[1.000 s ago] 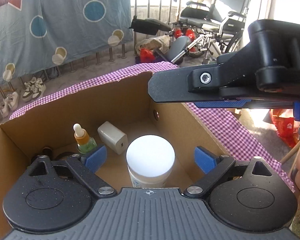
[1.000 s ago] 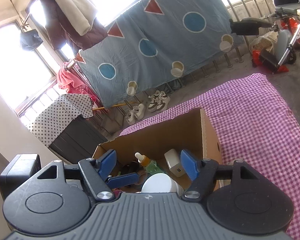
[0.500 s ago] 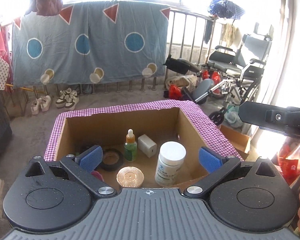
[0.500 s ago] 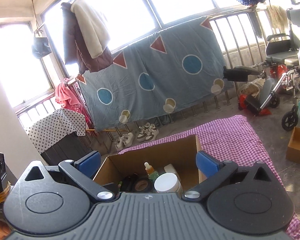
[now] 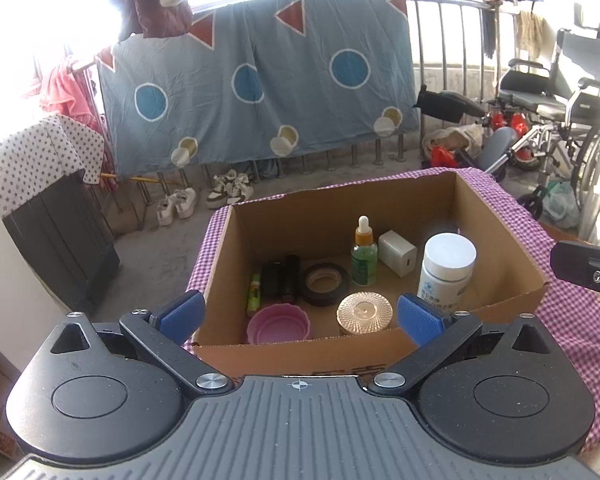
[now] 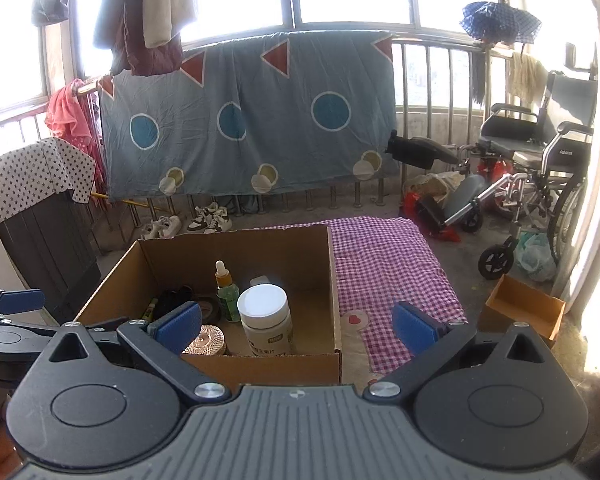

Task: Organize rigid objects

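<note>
An open cardboard box (image 5: 500, 248) stands on a purple checked cloth (image 6: 388, 264). Inside it are a white-lidded jar (image 5: 446, 268), a green dropper bottle (image 5: 364, 254), a white charger block (image 5: 397, 253), a black tape roll (image 5: 325, 278), a gold ribbed lid (image 5: 364, 313), a pink cup (image 5: 278, 325), black cylinders (image 5: 280, 282) and a small green tube (image 5: 254, 294). My left gripper (image 5: 300, 320) is open and empty, held back above the box's near wall. My right gripper (image 6: 296, 326) is open and empty, to the right of the left one; the box (image 6: 332, 280) lies below it.
A blue patterned sheet (image 5: 260, 88) hangs on a railing behind. A wheelchair (image 6: 540, 168) stands at the right. Shoes (image 5: 204, 198) lie on the floor. A dark cabinet (image 5: 56, 232) is at the left. A small cardboard box (image 6: 524, 308) sits on the floor right.
Both grippers have drawn up and back from the box. The white-lidded jar stays standing in the box, free of my left gripper's fingers.
</note>
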{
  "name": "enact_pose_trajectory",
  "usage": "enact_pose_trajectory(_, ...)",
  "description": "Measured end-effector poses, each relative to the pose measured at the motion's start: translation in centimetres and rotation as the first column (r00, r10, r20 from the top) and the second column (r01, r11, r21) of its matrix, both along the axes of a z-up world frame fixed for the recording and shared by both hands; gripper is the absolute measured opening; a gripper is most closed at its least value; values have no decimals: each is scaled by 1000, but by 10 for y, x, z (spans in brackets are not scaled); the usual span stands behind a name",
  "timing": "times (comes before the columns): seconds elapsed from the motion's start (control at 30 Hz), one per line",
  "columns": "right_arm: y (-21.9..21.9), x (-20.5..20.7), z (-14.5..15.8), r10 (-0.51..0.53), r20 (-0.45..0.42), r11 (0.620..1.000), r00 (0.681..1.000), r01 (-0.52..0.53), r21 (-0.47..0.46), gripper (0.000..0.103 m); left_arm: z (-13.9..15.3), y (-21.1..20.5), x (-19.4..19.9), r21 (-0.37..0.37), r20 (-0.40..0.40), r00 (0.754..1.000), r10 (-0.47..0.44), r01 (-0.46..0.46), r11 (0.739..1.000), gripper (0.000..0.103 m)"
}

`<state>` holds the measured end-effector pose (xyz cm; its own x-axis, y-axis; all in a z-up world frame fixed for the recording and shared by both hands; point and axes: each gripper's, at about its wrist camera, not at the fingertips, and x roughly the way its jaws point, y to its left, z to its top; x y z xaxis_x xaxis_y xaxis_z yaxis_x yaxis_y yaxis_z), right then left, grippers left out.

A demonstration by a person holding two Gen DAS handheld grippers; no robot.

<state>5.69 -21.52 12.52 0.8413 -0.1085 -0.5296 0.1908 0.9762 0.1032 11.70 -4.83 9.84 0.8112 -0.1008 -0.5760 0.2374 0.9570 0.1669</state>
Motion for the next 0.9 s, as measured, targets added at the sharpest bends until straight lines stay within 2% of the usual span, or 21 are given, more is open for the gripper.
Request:
enact_pose_trajectory(0.1, 13, 14, -12, -7, -61, 1000, 998, 6, -22, 103, -6, 4, 1, 5, -22, 999, 28, -28, 1000, 103)
enact_pose_trajectory(0.23, 26, 26, -23, 28, -105, 999, 994, -31, -31, 103, -10, 15, 14, -53, -109, 994, 34, -40, 998, 103)
enact_pose_trajectory(0.4, 28, 38, -29, 25, -140, 999, 990, -30, -36, 103, -15, 23, 23, -77, -152, 987, 43, -55, 996, 102)
enact_pose_trajectory(0.9, 26, 43, -36, 24, -197, 999, 980, -28, -19, 103, -21, 28, 22, -61, -187, 980, 62, -74, 995, 102)
